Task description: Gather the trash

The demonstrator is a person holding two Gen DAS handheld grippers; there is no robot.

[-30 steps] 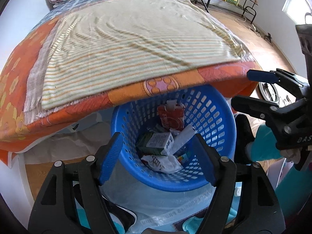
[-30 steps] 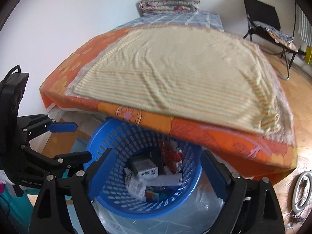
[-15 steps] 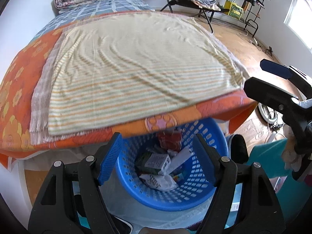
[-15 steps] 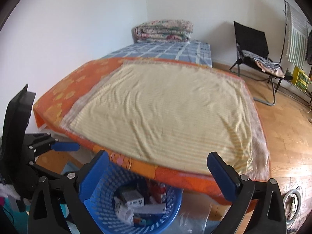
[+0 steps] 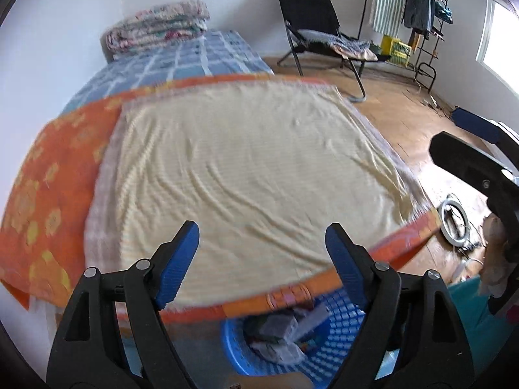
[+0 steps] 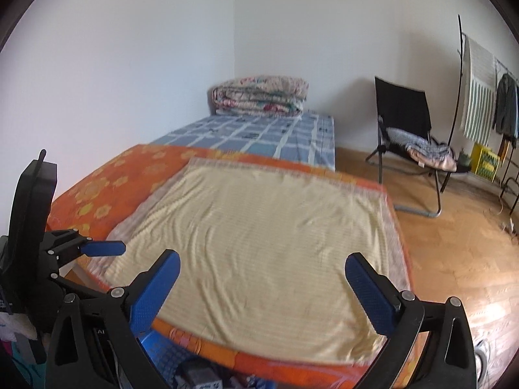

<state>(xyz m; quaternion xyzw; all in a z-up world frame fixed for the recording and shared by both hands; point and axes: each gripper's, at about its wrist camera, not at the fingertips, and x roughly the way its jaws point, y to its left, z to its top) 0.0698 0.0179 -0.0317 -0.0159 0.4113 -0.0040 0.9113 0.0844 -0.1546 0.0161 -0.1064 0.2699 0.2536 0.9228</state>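
A blue plastic basket (image 5: 337, 337) holding several pieces of trash (image 5: 279, 330) stands on the floor at the foot of the bed, partly hidden under the bed's edge. Only a sliver of it shows in the right wrist view (image 6: 162, 353). My left gripper (image 5: 262, 259) is open and empty, raised over the bed's near edge above the basket. My right gripper (image 6: 259, 288) is open and empty, also raised over the bed. Each gripper appears at the side of the other's view: the right one (image 5: 476, 149), the left one (image 6: 97, 248).
A bed with an orange sheet (image 5: 42, 194) and a cream striped blanket (image 5: 246, 168) fills the front. A folded quilt (image 5: 159, 29) lies at its far end. A black folding chair (image 5: 311, 26), a clothes rack (image 5: 425, 22) and wooden floor (image 6: 454, 236) are on the right.
Both grippers have risen and tilted up from looking down into the basket. The basket has slid to the bottom edge of both views and the room has come into sight.
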